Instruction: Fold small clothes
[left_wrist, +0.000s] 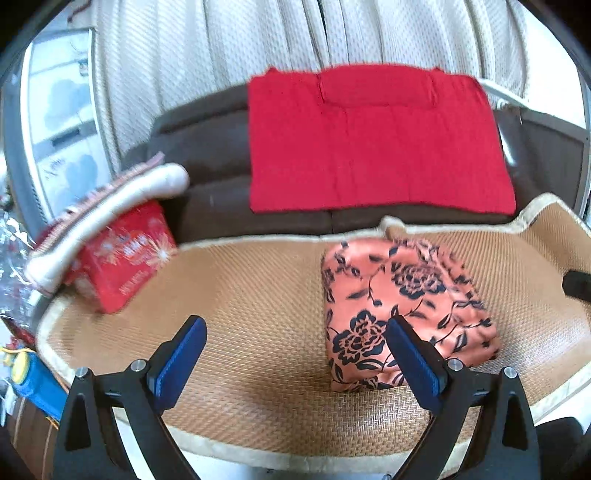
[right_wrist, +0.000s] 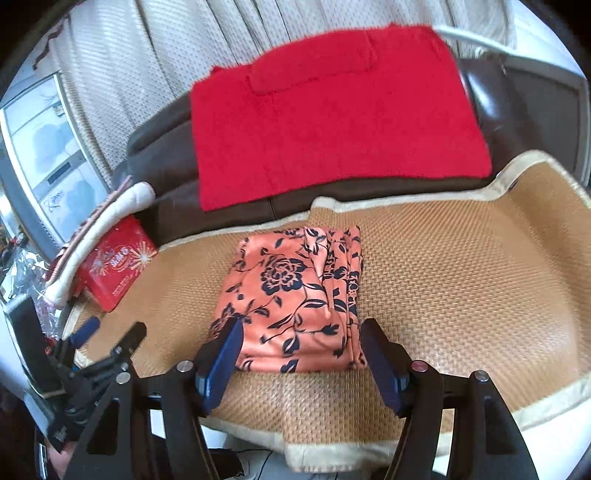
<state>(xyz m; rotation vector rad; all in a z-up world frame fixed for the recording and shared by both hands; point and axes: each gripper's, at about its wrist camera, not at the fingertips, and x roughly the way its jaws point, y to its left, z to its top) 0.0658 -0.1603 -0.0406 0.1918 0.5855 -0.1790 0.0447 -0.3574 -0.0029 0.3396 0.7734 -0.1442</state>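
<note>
At the far left we see one red box (left_wrist: 127, 258) with a starburst print, leaning at the edge of the woven mat (left_wrist: 251, 295). One cream roll of cloth (left_wrist: 110, 206) with a striped fringe lies across its top, touching it. In the right wrist view the same box (right_wrist: 118, 262) and roll (right_wrist: 110, 214) sit at the mat's (right_wrist: 461, 277) left end.

Next comes our left gripper (left_wrist: 295, 360). Its two blue-padded fingers (left_wrist: 181, 363) stand wide apart over bare mat and hold nothing. In the right wrist view that left gripper (right_wrist: 110, 332) shows low at the left, off the mat's near left edge, also spread.

Right of it lies one folded garment (left_wrist: 402, 306), orange with dark blue flowers, flat on the mat. From the left wrist camera, the gripper's right finger overlaps the garment's near edge; whether it touches we cannot tell. In the right wrist view the garment (right_wrist: 295, 295) sits in the middle of the mat, its stacked folded edges along the right side.

Our right gripper (right_wrist: 301, 362) is spread too, its two fingers (right_wrist: 221, 363) standing at either side of the garment's near edge and gripping nothing.

Behind the mat, one red cloth (left_wrist: 376, 144) lies spread flat over a dark brown cushion (left_wrist: 207, 147); the right wrist view shows this cloth (right_wrist: 332, 114) likewise. One pale curtain (left_wrist: 221, 51) hangs behind.
</note>
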